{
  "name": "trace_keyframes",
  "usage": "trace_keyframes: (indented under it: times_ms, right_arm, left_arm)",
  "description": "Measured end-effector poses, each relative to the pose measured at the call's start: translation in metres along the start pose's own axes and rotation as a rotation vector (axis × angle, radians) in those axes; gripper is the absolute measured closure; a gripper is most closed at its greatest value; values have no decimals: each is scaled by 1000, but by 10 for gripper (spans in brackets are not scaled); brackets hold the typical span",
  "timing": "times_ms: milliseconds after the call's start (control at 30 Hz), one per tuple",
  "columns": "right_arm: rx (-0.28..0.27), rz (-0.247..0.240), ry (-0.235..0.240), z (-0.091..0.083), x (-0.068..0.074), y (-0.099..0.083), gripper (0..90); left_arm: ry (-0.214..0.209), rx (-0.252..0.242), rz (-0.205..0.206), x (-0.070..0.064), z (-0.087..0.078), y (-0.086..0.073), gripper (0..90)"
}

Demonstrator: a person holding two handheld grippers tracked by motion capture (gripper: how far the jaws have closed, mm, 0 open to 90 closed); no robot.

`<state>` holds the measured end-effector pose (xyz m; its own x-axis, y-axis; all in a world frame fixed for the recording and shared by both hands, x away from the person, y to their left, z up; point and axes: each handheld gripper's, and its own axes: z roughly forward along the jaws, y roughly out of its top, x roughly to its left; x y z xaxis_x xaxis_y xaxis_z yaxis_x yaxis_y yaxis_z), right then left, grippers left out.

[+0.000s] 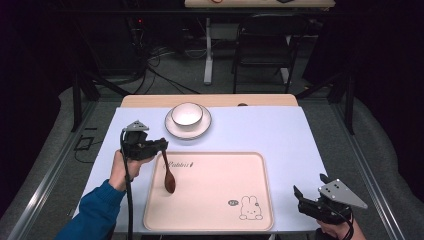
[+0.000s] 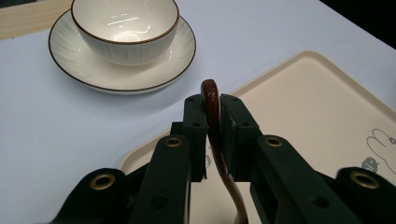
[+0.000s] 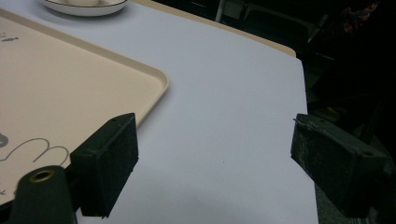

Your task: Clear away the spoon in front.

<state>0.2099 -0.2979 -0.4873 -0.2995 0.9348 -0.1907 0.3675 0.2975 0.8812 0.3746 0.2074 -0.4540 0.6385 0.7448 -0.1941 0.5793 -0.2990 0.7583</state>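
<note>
A dark brown wooden spoon [image 1: 167, 176] hangs bowl-down over the left part of the beige tray [image 1: 215, 200]. My left gripper [image 1: 161, 146] is shut on the spoon's handle [image 2: 211, 100], which sticks up between the pads. A white bowl [image 1: 187, 114] with a brown rim sits on a white saucer [image 1: 202, 127] behind the tray; the same bowl [image 2: 124, 28] stands ahead of the left gripper. My right gripper [image 1: 303, 199] rests open near the table's front right corner, beside the tray's right edge [image 3: 154, 93], with nothing between its fingers.
A pale blue mat [image 1: 260, 130] covers the table. The tray carries a rabbit drawing [image 1: 250, 207] at its front right. Beyond the table stand a dark chair [image 1: 265, 45] and a table leg [image 1: 208, 50] among floor cables.
</note>
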Motion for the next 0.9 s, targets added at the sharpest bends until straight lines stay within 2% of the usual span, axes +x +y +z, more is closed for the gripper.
trace_keyframes:
  times_ms: [167, 433, 900]
  right_arm:
    - [0, 0, 0, 0, 0, 0, 142]
    - [-1, -1, -1, 0, 0, 0, 143]
    - [-2, 2, -1, 0, 0, 0, 143]
  left_arm:
    - [-5, -10, -18, 3, 4, -3, 807]
    - [-7, 11, -23, 7, 11, -7, 794]
    - [3, 24, -56, 15, 18, -11, 785]
